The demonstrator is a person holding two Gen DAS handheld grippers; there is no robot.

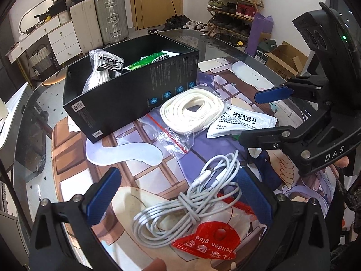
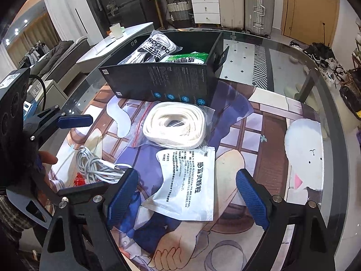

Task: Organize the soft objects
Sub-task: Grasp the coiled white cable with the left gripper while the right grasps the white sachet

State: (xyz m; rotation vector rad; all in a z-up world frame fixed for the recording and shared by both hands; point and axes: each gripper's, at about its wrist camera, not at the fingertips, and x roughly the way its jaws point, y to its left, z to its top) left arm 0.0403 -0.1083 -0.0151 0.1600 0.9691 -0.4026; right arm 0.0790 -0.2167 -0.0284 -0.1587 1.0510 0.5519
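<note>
A black open box [image 1: 126, 103] [image 2: 171, 83] stands at the back of the glass table and holds an Adidas sock bag [image 1: 106, 67] [image 2: 155, 47] and a green packet [image 1: 149, 62] [image 2: 185, 57]. In front of it lies a coil of white cord in a clear zip bag [image 1: 191, 110] [image 2: 176, 126]. A white medicine sachet [image 1: 241, 122] [image 2: 191, 183] lies beside the coil. A bundled white cable [image 1: 187, 201] [image 2: 94, 164] and a red balloon-glue packet [image 1: 209, 241] lie nearer. My left gripper [image 1: 178, 198] is open over the cable. My right gripper [image 2: 189, 198] is open over the sachet.
The table [image 2: 293, 52] is glass with a printed cartoon mat [image 2: 259, 135] under it. Suitcases [image 1: 99, 20], a white dresser [image 1: 58, 38] and a shoe rack [image 1: 234, 2] stand behind. A cardboard box [image 1: 286, 58] sits on the floor to the right.
</note>
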